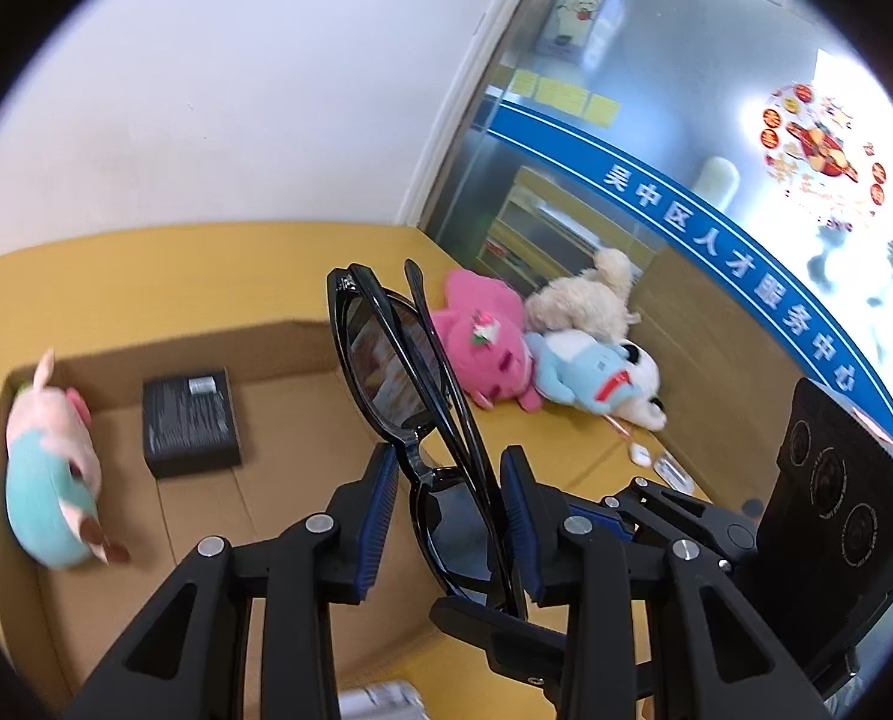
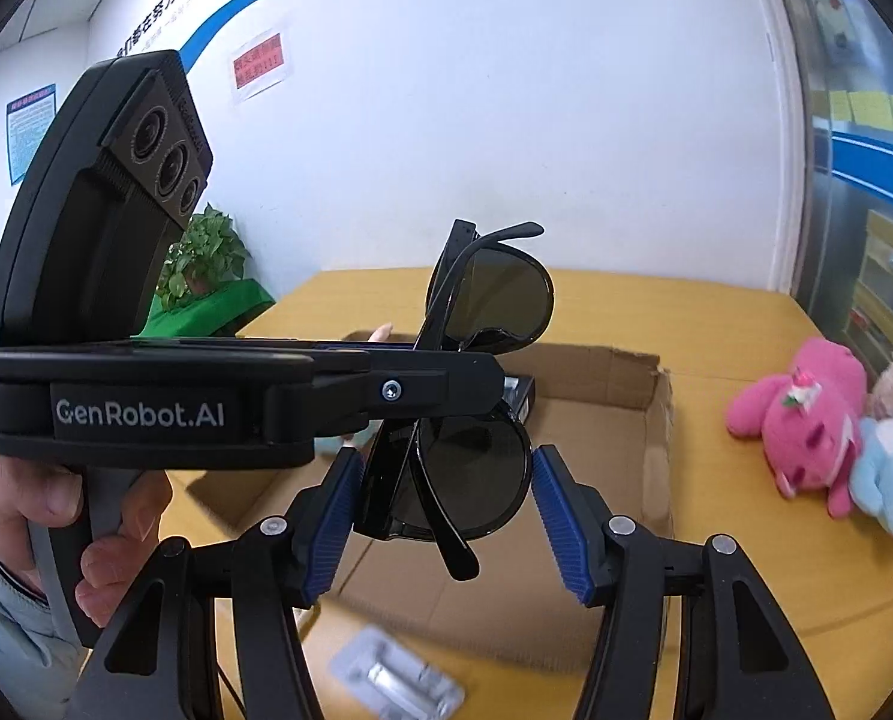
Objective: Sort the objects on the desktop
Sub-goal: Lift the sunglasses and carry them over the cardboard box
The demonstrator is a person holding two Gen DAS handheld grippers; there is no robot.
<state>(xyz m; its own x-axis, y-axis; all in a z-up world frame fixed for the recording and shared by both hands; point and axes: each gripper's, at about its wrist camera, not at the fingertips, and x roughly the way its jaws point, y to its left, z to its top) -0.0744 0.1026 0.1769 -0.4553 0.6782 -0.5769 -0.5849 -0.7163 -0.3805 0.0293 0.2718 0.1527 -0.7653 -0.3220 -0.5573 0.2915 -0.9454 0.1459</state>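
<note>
Black folded sunglasses [image 1: 404, 372] stand upright between my left gripper's [image 1: 449, 516] blue pads, which appear closed on the frame's bridge. In the right wrist view the left gripper [image 2: 446, 372] crosses from the left, clamping the sunglasses [image 2: 488, 300] at their middle. My right gripper [image 2: 446, 516] is open, its blue pads either side of the lower lens without touching it. All this hangs above an open cardboard box [image 2: 656, 420] on the yellow table.
The box [image 1: 278, 420] holds a pink-and-teal plush [image 1: 50, 468] and a black packet [image 1: 191, 420]. Pink [image 1: 485, 348], cream [image 1: 590, 294] and blue-white [image 1: 596, 378] plush toys lie on the table to the right. A blister pack [image 2: 398, 678] lies near the front.
</note>
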